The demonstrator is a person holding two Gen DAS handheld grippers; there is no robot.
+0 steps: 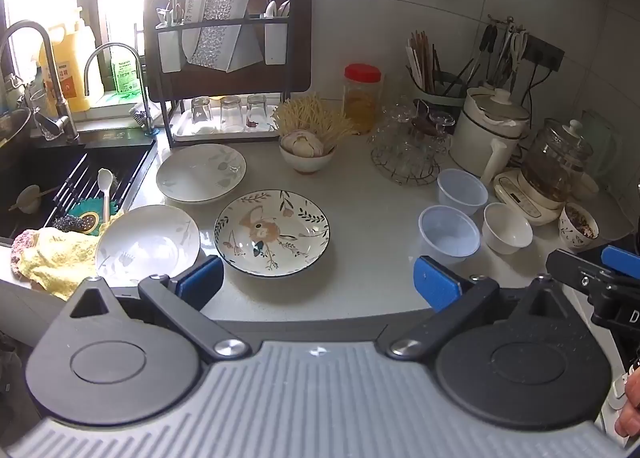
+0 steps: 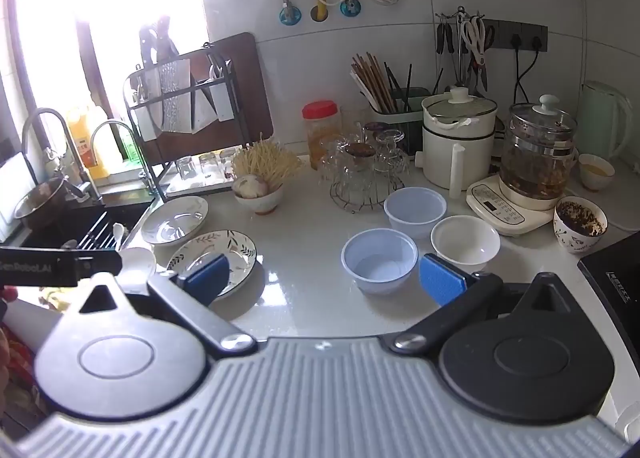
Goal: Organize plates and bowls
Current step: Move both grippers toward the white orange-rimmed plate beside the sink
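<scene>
Left claw [image 1: 318, 284]: jaws spread wide, nothing between the pads, held above the near edge of the table [image 1: 368, 217]. Right claw [image 2: 322, 278]: jaws likewise spread wide and empty, held over the table just near the bowls.

Nearest items, left side: a yellow cloth [image 1: 56, 258] lies at the near left corner of the table, beside the sink [image 1: 60, 185]. A plain white plate [image 1: 148, 244] rests against the cloth's right edge. Just right of it sits the patterned plate [image 1: 272, 232], with a leaf border and an orange motif in the centre. Farther back and to the left lies a second white plate [image 1: 201, 173]; the near rim of it lies close to the other two plates.

Nearest items, right side: a pale blue plastic bowl [image 2: 379, 260] stands closest to the right claw. A white bowl [image 2: 465, 242] stands just to its right. A second pale blue plastic bowl [image 2: 415, 210] stands behind both. All three are upright and empty. A patterned cup [image 2: 580, 223] with dark contents stands farther right.

Middle distance: a small bowl [image 1: 307, 157] holding garlic, a wire rack of upturned glasses [image 2: 366, 173], a white cooker [image 2: 458, 137] and a glass kettle [image 2: 538, 149] on its base.

Far: a dish rack [image 1: 224, 57] with upturned glasses under it, a red-lidded jar [image 1: 362, 97] and a chopstick holder [image 2: 394, 97] against the tiled wall.
</scene>
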